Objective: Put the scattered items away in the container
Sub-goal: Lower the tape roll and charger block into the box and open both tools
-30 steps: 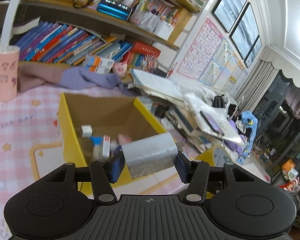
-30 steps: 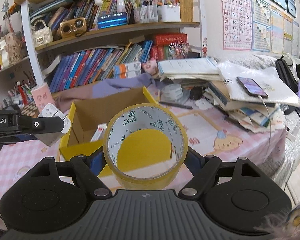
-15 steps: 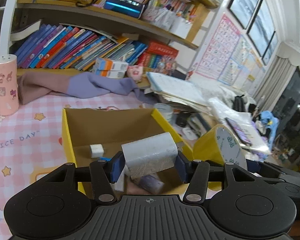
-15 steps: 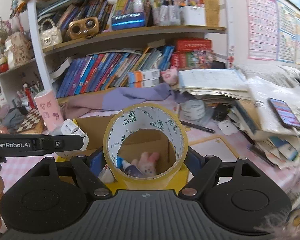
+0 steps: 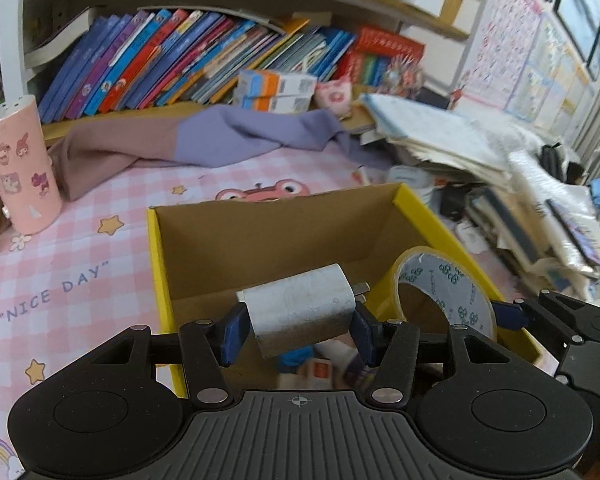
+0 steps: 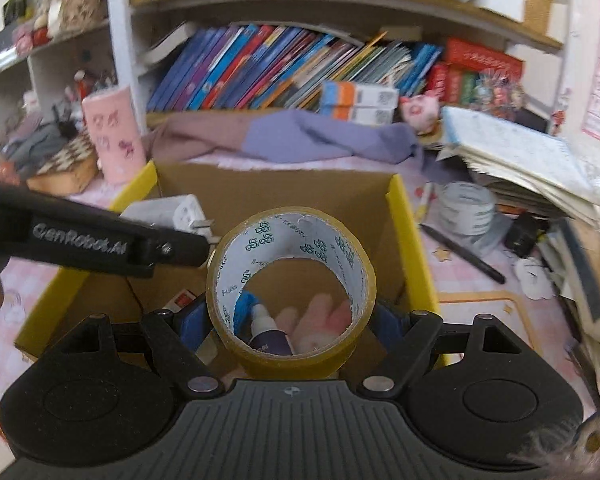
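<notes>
Left gripper [image 5: 298, 326] clamps the charger [image 5: 300, 314], right gripper [image 6: 290, 320] the tape roll [image 6: 290, 288], both over the box [image 5: 156, 264]. Lower into frame centre, avoid bumping each other, then let go.

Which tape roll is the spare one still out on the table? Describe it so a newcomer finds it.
Start at the yellow cardboard box on the pink checked tablecloth. Just past its right wall, at the foot of the stacked papers, sits a white tape roll lying flat. Unlike the brown tape roll held in the right tool, it is pale and ungripped.
</notes>
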`<state>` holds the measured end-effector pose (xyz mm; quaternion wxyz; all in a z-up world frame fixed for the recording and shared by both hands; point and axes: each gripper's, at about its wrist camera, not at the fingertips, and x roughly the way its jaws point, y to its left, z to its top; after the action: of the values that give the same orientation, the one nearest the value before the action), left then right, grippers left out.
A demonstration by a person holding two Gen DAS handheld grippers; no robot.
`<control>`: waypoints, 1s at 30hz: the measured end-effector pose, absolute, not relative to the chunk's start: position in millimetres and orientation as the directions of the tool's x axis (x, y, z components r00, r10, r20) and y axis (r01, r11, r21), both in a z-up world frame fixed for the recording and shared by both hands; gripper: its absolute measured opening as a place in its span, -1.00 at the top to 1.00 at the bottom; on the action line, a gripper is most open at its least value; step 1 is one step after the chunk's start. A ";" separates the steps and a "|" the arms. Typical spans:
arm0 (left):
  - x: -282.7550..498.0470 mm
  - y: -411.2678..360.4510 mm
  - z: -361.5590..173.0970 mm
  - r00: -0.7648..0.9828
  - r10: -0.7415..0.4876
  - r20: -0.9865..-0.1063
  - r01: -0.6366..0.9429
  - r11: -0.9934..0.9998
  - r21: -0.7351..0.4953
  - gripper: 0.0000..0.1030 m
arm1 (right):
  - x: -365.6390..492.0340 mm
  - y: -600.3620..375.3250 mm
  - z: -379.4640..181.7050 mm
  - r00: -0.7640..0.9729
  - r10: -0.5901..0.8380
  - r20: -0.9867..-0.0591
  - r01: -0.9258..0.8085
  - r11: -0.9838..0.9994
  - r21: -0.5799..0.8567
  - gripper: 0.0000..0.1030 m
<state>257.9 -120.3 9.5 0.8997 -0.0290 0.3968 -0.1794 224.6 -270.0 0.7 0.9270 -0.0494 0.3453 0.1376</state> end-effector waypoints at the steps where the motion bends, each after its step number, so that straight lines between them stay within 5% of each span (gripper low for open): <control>1: 261.2 -121.7 7.5 0.615 -0.339 -0.712 0.298 0.936 -0.188 -0.03 | 228.1 -269.4 -2.1 0.714 0.228 -0.661 -0.301 0.954 0.004 -0.54; 23: 280.4 -156.5 -6.1 0.619 -0.189 -0.762 0.291 0.957 0.000 -0.10 | 246.9 -265.3 -18.7 0.670 0.257 -0.696 -0.423 0.903 -0.073 -0.62; 25: 277.6 -160.4 -3.2 0.637 -0.181 -0.749 0.300 0.954 0.025 -0.45 | 243.4 -268.3 -17.2 0.684 0.248 -0.686 -0.413 0.907 -0.083 -0.67; 30: 268.8 -168.5 7.1 0.676 -0.178 -0.715 0.306 0.951 0.053 -0.68 | 236.4 -278.2 -9.6 0.719 0.237 -0.653 -0.383 0.920 -0.088 -0.71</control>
<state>268.8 -168.5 7.1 0.9116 0.0842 0.3797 -0.1328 236.4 -278.2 -9.6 0.9207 -0.1090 0.3350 0.1681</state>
